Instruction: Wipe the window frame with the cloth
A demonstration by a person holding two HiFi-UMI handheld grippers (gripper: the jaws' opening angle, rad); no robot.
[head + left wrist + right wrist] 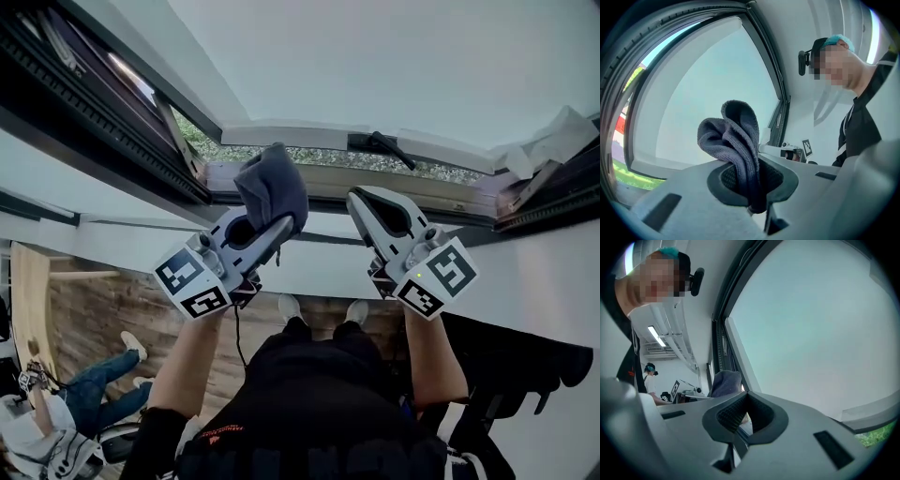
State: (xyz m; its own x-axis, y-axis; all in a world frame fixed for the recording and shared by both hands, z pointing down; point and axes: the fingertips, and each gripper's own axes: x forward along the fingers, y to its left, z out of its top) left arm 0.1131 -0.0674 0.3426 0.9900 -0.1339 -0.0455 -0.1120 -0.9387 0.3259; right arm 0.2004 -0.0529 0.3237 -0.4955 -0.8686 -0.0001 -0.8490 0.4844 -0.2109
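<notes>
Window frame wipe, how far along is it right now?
Done: the cloth is clamped in the left claw. In hand: it is held up by the window frame, though contact isn't clear. Left: the wiping itself, since no wiped streak shows. The right claw is shut and empty.

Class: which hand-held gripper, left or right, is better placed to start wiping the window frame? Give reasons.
Likely left: left hand-held gripper is shut on the cloth near the window frame; right hand-held gripper holds nothing.
</notes>
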